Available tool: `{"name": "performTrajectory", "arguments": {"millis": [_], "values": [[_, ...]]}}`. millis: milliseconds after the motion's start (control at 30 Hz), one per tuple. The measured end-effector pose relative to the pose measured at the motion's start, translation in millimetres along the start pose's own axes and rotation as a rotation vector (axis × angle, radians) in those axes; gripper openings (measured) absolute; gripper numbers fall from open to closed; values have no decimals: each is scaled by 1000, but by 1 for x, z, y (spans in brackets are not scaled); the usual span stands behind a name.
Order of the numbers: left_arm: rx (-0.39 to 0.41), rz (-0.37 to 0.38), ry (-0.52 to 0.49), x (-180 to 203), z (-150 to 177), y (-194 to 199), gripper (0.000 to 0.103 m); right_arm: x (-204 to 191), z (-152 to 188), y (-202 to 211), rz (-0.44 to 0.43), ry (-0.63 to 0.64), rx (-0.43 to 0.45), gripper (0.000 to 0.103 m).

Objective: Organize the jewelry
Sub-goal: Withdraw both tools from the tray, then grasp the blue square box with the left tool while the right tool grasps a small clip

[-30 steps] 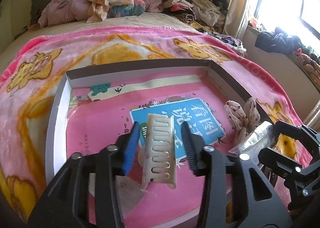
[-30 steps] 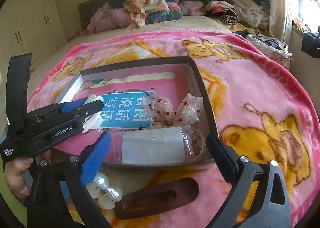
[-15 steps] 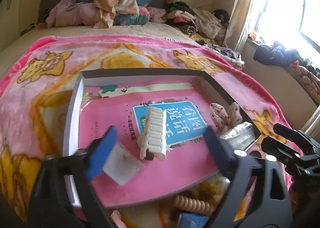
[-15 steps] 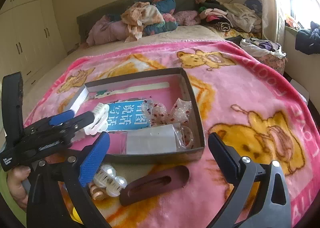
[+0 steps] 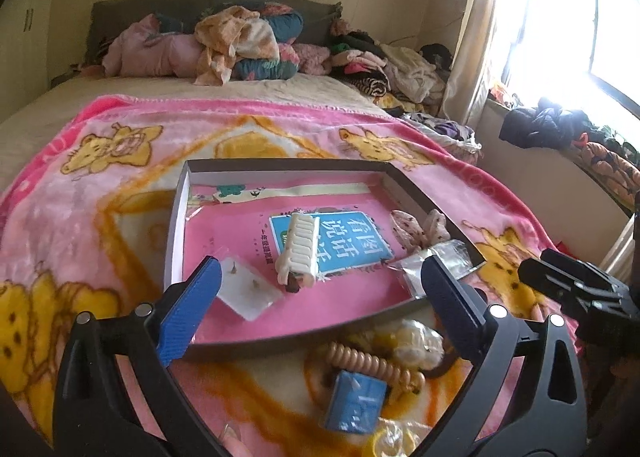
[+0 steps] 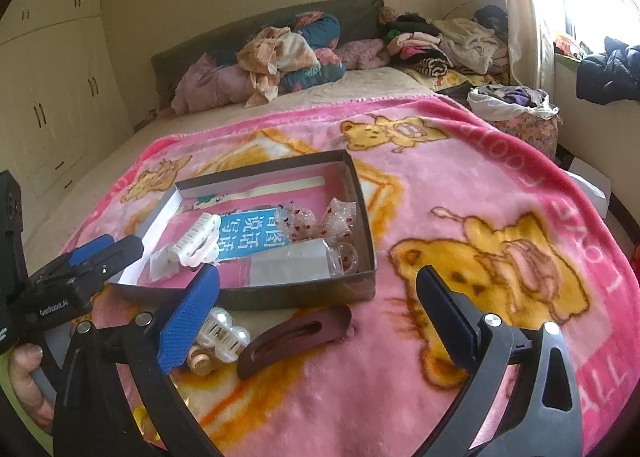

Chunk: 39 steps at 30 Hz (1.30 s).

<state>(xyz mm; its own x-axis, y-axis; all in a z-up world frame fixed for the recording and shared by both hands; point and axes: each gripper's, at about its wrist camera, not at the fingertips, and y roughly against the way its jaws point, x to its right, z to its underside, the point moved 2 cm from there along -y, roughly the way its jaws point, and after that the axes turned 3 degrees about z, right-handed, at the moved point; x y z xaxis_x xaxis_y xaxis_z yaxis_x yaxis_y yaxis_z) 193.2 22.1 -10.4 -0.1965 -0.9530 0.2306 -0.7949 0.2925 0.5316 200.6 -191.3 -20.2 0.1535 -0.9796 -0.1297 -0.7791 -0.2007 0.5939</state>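
A shallow grey box (image 5: pixel 175 233) with a pink printed floor lies on the pink blanket. Inside it rest a white comb-like hair clip (image 5: pixel 299 245), a small clear earring bag (image 5: pixel 248 291), patterned scrunchies (image 5: pixel 416 227) and a clear packet (image 6: pixel 288 265). My left gripper (image 5: pixel 320 277) hovers over the box's near edge; its jaws are opening wide, with nothing pressed between them. My right gripper (image 6: pixel 318 285) stands open above a brown oval hair clip (image 6: pixel 296 337), which lies on the blanket in front of the box.
Outside the box's near wall lie a beige spiral hair tie (image 5: pixel 360 361), a small blue box (image 5: pixel 356 401) and a pearly claw clip (image 6: pixel 224 333). Piled clothes (image 5: pixel 236 45) fill the bed's far end. A hand (image 6: pixel 24 381) holds the left gripper's handle.
The left gripper opened and let go of the white hair clip, which now lies in the box. Both grippers drew back and rose, so the box looks farther away.
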Motion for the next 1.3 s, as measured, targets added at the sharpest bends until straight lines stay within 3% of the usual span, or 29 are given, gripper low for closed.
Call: {"name": "performTrajectory", "arguments": {"millis": [567,1300], "values": [[-21,23,-50,21,42,23,91,17,11,55,4,-7,66,96],[-72,31,-70,23,73,36,91,-1,78,92,-32,143,-21,96]]}}
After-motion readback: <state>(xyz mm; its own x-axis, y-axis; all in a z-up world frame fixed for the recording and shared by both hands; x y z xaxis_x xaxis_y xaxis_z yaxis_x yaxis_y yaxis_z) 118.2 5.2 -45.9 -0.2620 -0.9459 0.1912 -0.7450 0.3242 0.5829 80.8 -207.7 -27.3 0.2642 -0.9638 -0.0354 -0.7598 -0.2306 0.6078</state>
